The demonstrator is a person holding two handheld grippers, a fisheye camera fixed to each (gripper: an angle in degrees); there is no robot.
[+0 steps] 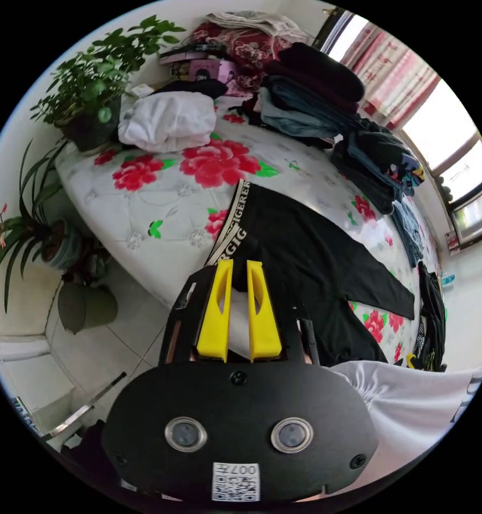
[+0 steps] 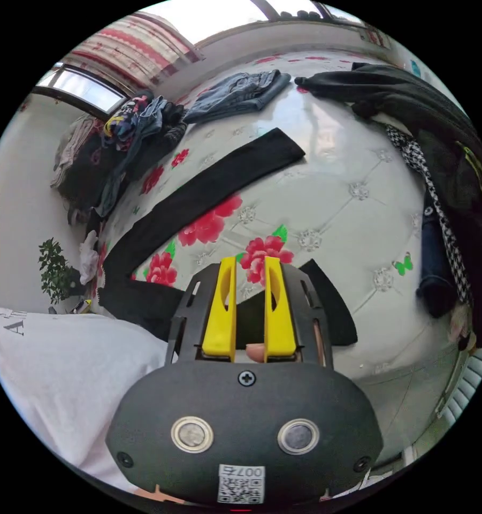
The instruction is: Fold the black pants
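The left tongs stand with their yellow jaws slightly parted, a narrow gap between them, tips over the waistband end of the black pants without clearly pinching the cloth. The right tongs are likewise a little spread, tips above a leg end of the black pants, and whether they touch the fabric is hard to tell. The pants lie spread flat on the flowered bed, one leg stretched long across it (the other leg bends back toward the person). Around them sit a white bundle, stacks of folded clothes, jeans and dark jackets along the bed's far edges. Potted plants stand beside the bed, and a white sleeve shows near the camera
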